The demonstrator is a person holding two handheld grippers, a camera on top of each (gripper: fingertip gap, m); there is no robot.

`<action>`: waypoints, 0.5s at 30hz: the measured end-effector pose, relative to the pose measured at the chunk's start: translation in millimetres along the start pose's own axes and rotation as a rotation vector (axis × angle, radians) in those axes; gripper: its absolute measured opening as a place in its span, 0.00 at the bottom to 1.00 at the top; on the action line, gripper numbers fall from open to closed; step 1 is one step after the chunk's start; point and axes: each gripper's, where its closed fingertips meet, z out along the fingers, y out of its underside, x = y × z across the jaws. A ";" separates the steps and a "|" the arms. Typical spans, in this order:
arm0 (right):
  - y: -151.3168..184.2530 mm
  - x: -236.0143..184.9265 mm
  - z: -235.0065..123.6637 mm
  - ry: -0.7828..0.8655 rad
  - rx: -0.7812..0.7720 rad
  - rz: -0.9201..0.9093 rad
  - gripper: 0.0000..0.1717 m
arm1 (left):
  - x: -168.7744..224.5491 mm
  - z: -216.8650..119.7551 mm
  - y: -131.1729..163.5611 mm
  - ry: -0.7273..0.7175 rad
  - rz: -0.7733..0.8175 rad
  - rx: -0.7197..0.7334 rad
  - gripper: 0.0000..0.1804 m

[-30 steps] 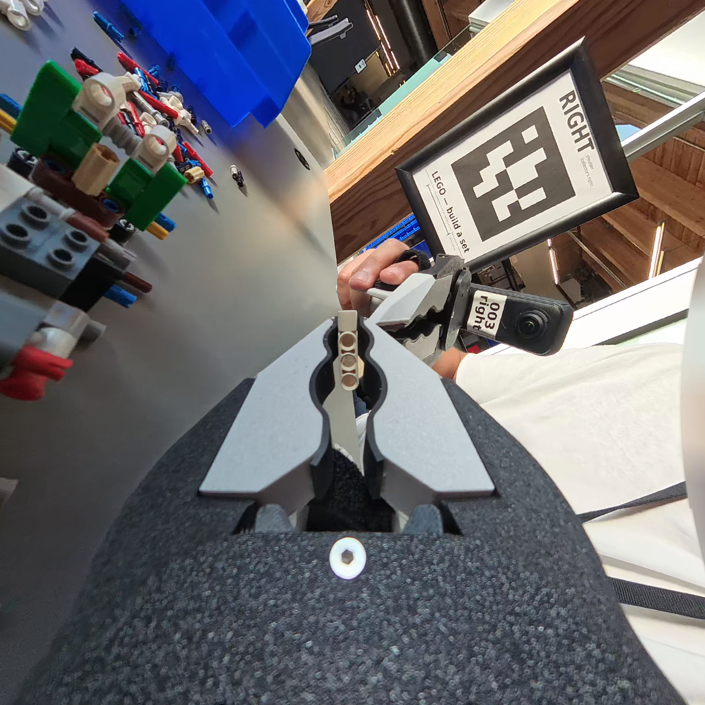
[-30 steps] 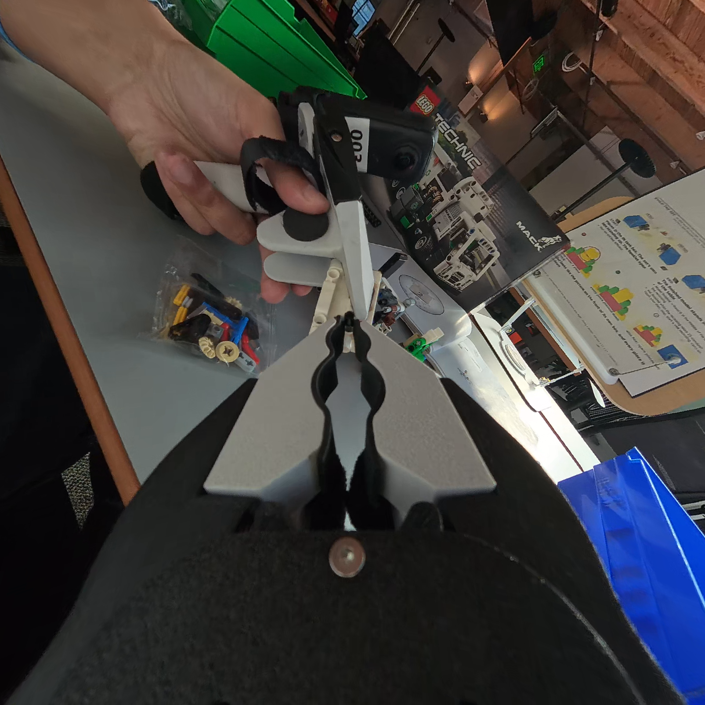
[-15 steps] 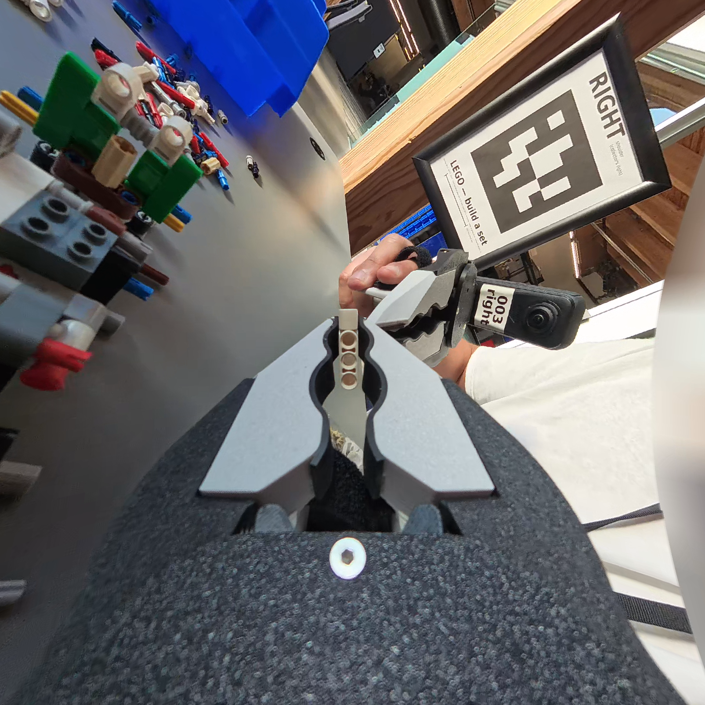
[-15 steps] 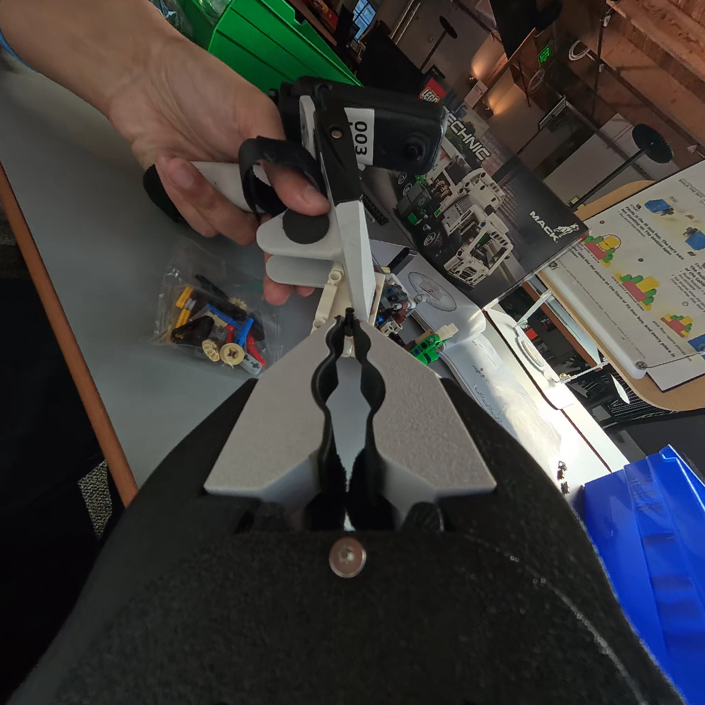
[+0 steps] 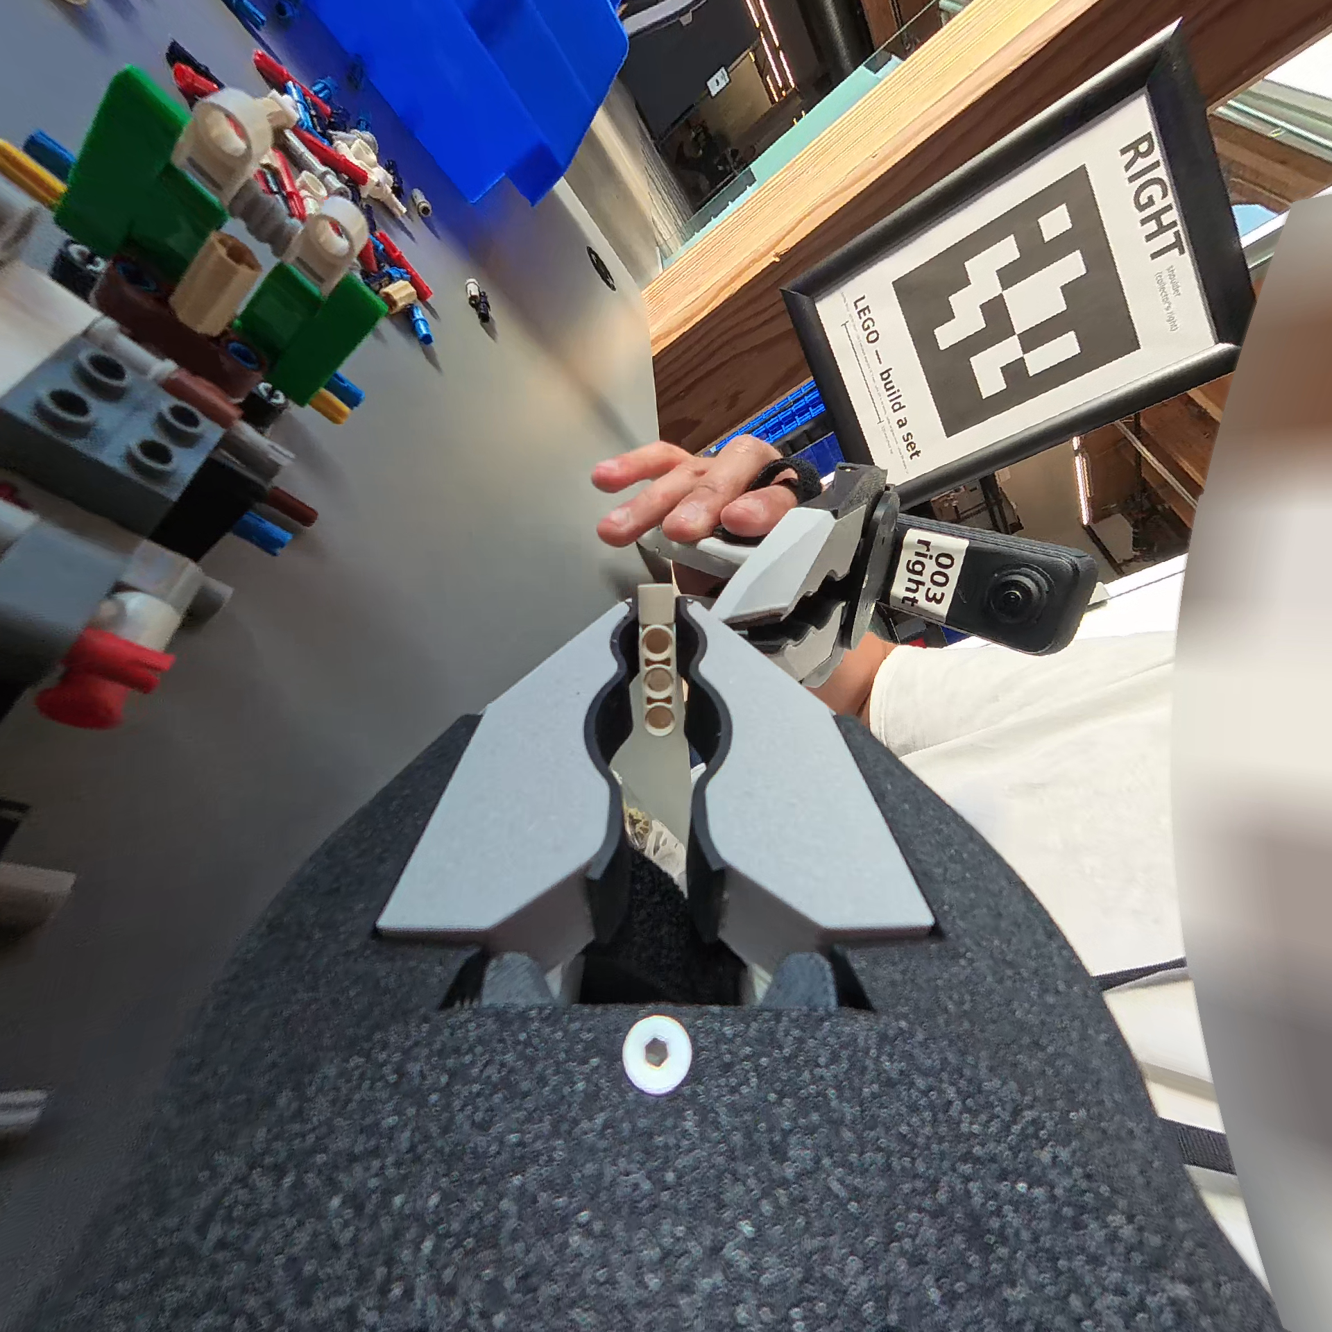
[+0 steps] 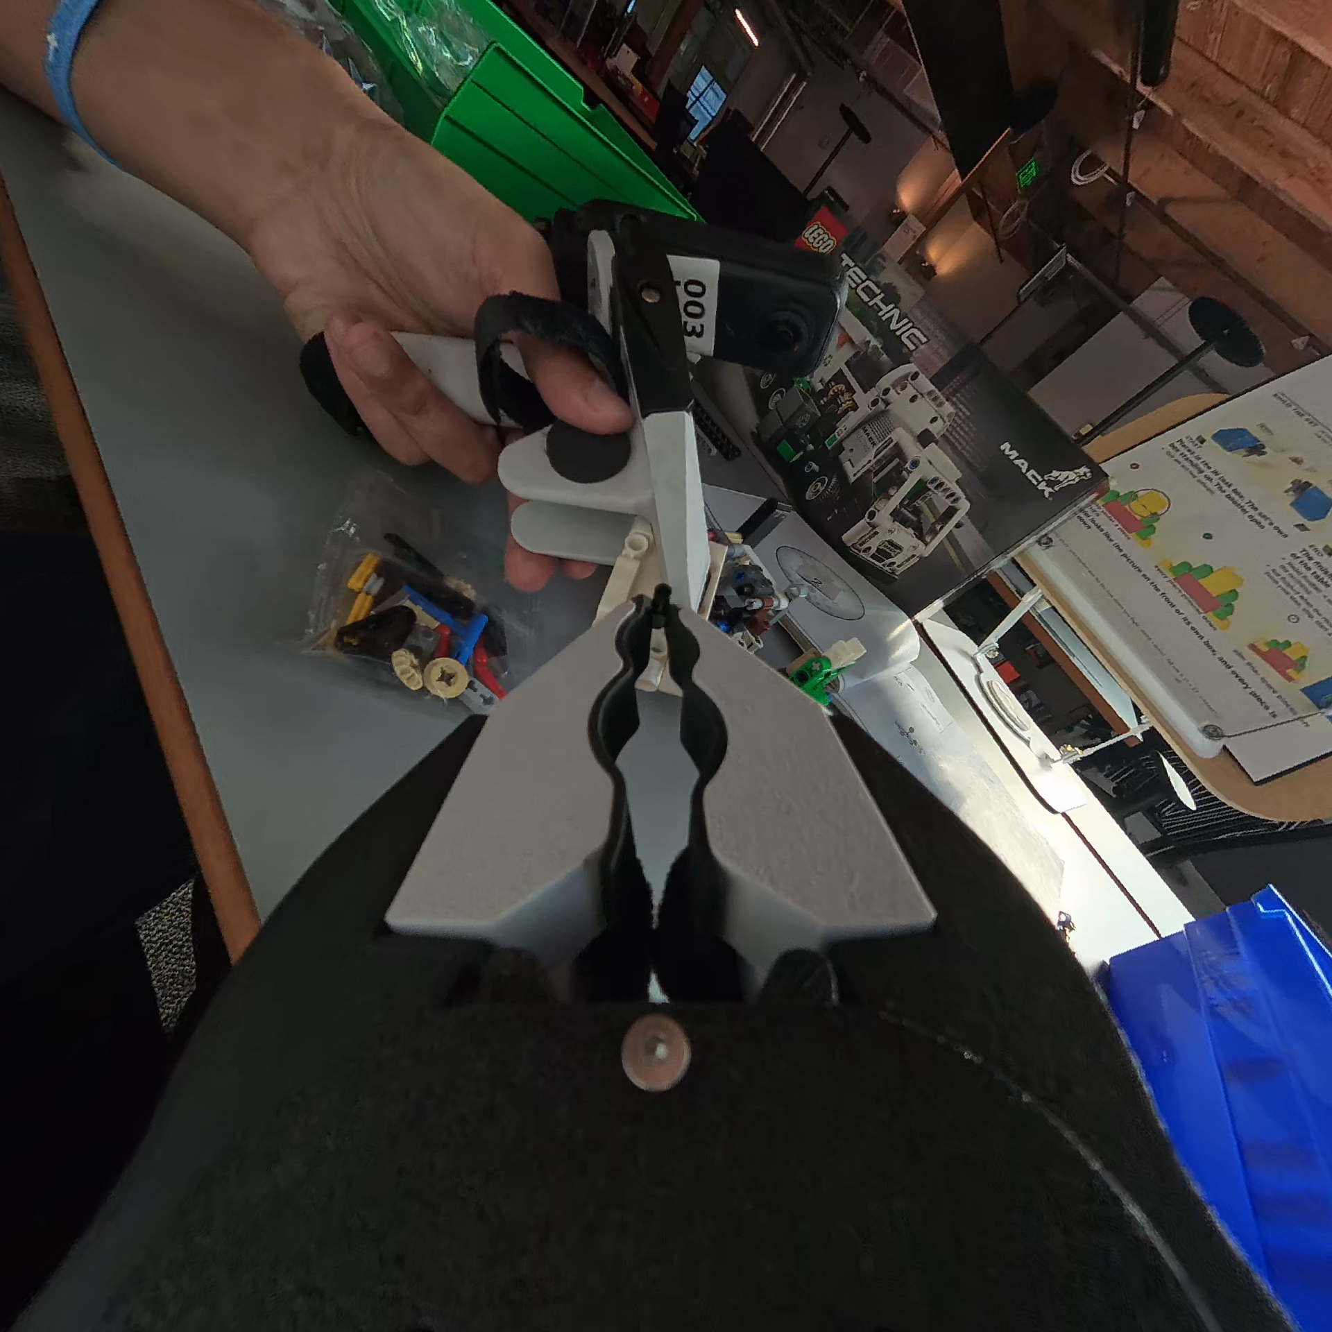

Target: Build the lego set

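Left hand-held gripper (image 5: 657, 613) sits at the centre of its own view with its two grey fingers clamped on a pale beam with three round holes (image 5: 657, 674), which stands upright between them and sticks out a little past the tips. Just right of it, the right hand-held gripper (image 5: 764, 634) comes in at a slant, held by a hand (image 5: 692, 490) whose fingers are partly spread. A framed black-and-white marker card (image 5: 1009, 288) rises at the upper right of that view. At the upper left of the frame, a green, grey and brown brick assembly (image 5: 180, 288) and loose small parts lie on the grey bench (image 5: 432, 540), with a blue bin (image 5: 490, 79) beyond them.

In the right wrist view, the right hand-held gripper (image 6: 659, 623) has its fingers together on a small black pin (image 6: 659, 613) at the very tips. Right ahead, the left hand-held gripper (image 6: 670, 548) is held by the other hand (image 6: 403, 288), the pale beam showing beside its white finger. A clear bag of small parts (image 6: 418, 634) lies on the bench at the left of the frame; a dark box with a white truck picture (image 6: 922, 447) stands at the right.
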 end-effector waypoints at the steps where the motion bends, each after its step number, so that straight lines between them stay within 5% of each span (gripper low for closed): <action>1: 1.0 0.1 0.5 -0.001 -0.006 0.002 0.01 | 0.0 0.1 0.1 0.000 0.002 0.000 0.03; 15: 5.5 1.6 -0.7 0.004 -0.027 -0.006 0.01 | 0.9 -1.3 -1.2 0.019 -0.020 0.004 0.03</action>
